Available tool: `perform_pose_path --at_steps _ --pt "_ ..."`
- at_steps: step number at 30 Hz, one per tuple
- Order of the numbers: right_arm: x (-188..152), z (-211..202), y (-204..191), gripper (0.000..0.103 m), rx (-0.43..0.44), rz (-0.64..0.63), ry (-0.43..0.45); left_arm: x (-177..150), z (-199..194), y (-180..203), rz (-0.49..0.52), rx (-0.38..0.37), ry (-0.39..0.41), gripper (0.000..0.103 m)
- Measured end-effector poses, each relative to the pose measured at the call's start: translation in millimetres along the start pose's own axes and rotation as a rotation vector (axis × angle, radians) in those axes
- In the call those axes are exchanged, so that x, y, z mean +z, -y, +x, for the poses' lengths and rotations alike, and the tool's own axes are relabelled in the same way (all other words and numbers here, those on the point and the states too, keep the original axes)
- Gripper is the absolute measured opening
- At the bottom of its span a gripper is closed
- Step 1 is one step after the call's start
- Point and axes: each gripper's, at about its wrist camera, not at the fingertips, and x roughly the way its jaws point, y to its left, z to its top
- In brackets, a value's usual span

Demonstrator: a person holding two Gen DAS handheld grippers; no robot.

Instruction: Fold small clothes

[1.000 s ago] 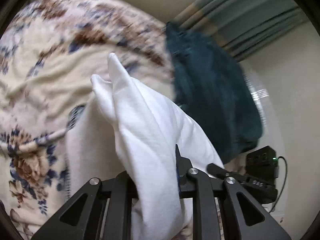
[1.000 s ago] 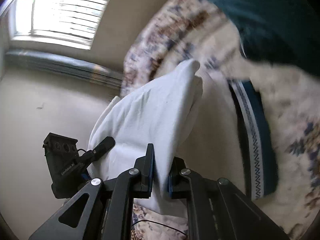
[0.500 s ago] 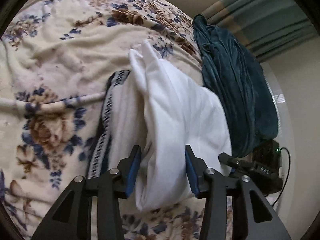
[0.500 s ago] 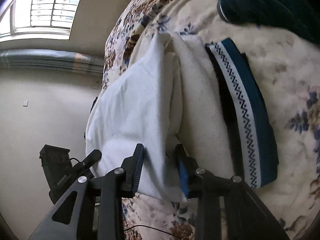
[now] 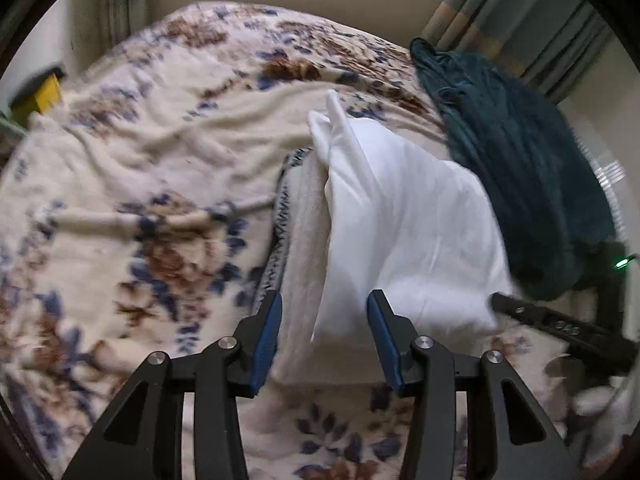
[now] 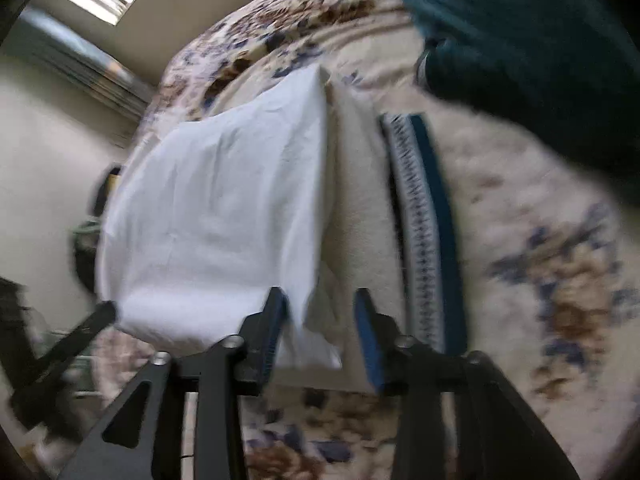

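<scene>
The floral blanket [image 5: 120,184] covers the bed and serves as the folding surface. On it lies a cream towel with a blue patterned border [image 6: 424,216], and a teal garment [image 5: 520,184] waits bunched at the far side, probably next in line. The white garment [image 5: 408,232] lies doubled over on the towel, its edges roughly aligned, so this fold looks finished. The left gripper [image 5: 324,332] is spread wide, holding nothing. The right gripper [image 6: 320,328] gapes too, the cloth's corner loose between its fingers.
</scene>
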Motion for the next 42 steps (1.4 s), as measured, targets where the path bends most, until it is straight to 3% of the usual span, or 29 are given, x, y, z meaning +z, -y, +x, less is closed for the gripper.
perform_pose_path --at_steps 1,2,3,4,5,8,11,16,25,32,42 --pt "-2.4 -5.7 -8.5 0.064 -0.067 -0.018 0.020 -1.2 -2.1 4.4 0.014 0.042 0.004 0.048" --pt "-7.1 -15.1 -14.2 0.077 -0.136 -0.031 0.044 -2.4 -5.1 10.2 0.032 0.103 0.003 0.059" --pt "-10.6 -20.5 -16.9 0.085 -0.168 -0.034 0.055 -3.6 -7.3 13.6 0.044 0.131 0.004 0.072" --pt "-15.9 -28.0 -19.9 0.096 -0.206 -0.039 0.068 -4.8 -8.7 16.5 0.057 0.147 0.004 0.076" --pt "-21.8 -37.1 -24.2 0.099 -0.257 -0.043 0.085 -6.4 -11.4 18.8 0.067 0.161 0.006 0.080" --pt "-37.6 -63.4 -32.4 0.100 -0.359 -0.051 0.131 -11.5 -22.7 27.2 0.121 0.232 0.020 0.093" --pt "-48.7 -88.6 -38.3 0.102 -0.423 -0.059 0.184 -13.7 -37.1 32.1 0.141 0.266 0.039 0.095" --pt "-62.1 -124.9 -51.0 0.102 -0.454 -0.083 0.236 -15.0 -65.6 41.2 0.144 0.295 0.084 0.095" --pt "-90.6 -205.4 -74.4 0.102 -0.451 -0.114 0.302 -27.9 -127.6 73.9 0.160 0.271 0.128 0.095" --pt "-127.7 -306.1 -86.0 0.102 -0.424 -0.114 0.379 -52.5 -218.0 103.5 0.165 0.240 0.202 0.095" --pt "-212.1 -483.1 -109.8 0.102 -0.398 -0.163 0.541 -99.1 -360.6 141.3 0.184 0.209 0.287 0.095"
